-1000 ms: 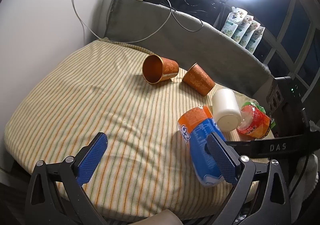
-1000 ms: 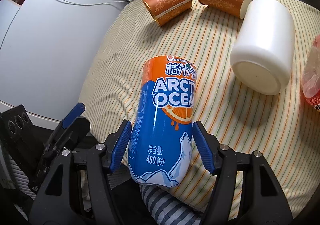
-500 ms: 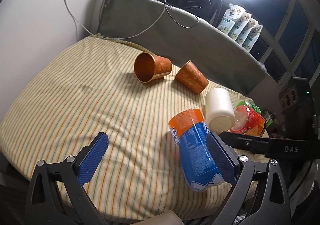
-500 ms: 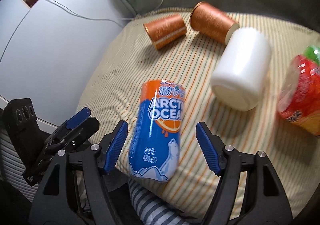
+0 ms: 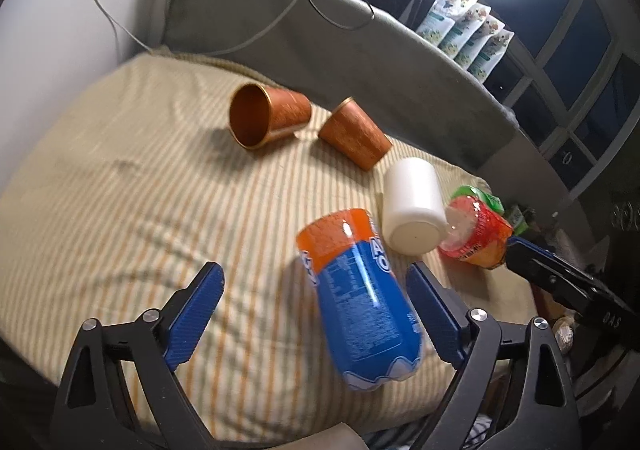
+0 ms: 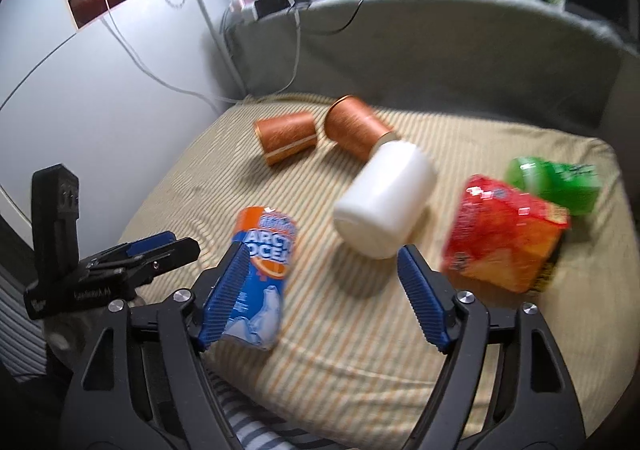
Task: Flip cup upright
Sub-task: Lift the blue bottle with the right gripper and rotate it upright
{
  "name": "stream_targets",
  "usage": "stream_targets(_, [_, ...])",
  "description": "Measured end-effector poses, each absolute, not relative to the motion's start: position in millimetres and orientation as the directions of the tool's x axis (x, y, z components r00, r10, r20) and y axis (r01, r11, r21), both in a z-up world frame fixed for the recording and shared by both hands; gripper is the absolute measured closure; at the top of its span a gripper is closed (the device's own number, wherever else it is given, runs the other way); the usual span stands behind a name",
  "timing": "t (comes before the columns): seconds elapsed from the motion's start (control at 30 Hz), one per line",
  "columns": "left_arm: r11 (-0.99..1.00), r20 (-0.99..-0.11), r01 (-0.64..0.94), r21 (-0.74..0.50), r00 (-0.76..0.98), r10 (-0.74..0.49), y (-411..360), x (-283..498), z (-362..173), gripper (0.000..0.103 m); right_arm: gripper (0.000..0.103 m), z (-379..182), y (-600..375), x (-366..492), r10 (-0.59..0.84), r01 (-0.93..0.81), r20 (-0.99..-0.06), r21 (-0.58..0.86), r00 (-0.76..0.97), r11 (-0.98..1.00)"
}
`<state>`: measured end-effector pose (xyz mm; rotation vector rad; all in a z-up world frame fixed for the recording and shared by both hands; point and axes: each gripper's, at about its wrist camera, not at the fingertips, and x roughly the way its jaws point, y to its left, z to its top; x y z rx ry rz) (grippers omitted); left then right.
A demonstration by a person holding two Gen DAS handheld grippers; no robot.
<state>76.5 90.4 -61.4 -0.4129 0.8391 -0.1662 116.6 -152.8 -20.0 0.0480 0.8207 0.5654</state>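
Both grippers are hovering over the near edge of a striped cushion (image 5: 120,210), and neither is gripping anything. The left gripper (image 5: 316,314) is gaping wide, its blue pads on either side of a blue and orange cup (image 5: 356,298) that is lying on its side at the near edge, orange base pointing away, though whether a pad is touching it is unclear. The right gripper (image 6: 320,290) is likewise spread wide, with that same cup (image 6: 260,274) showing just behind its left pad and the white cup (image 6: 384,206) lying on its side beyond the gap. Toward the cushion's far edge, two copper cups are lying tipped over close together: one (image 5: 268,120) is showing its open mouth to the left camera, the other (image 5: 356,140) is pointing its base toward the far edge. At the right edge, a red and orange snack pack (image 6: 504,234) is leaning just beside a green pack (image 6: 556,182). White cables (image 5: 112,18) are hanging down the wall beyond the far corner.
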Motion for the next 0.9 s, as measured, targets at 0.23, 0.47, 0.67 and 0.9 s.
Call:
stream_targets(0.23, [0.865,-0.7,-0.013,-0.502,0.594,-0.397,90,94,-70,0.015,0.024,-15,-188,100,0.458,-0.397,-0.636,0.248,0.621,0.884])
stream_targets(0.47, [0.835,-0.703,-0.019,-0.55,0.551,-0.45,90,109,-74,0.019,0.024,-26,-212,95,0.441,-0.349,-0.643,0.274,0.626,0.896])
stream_targets(0.67, [0.818,-0.714,-0.03,-0.574,0.509,-0.482,86,121,-82,0.021,0.024,-32,-219,93,0.436,-0.331,-0.645,0.286,0.628,0.899])
stream_targets(0.9, [0.805,-0.725,-0.049,-0.592,0.469,-0.505,84,132,-90,0.028,0.024,-35,-222,94,0.432,-0.321,-0.647,0.29,0.629,0.902])
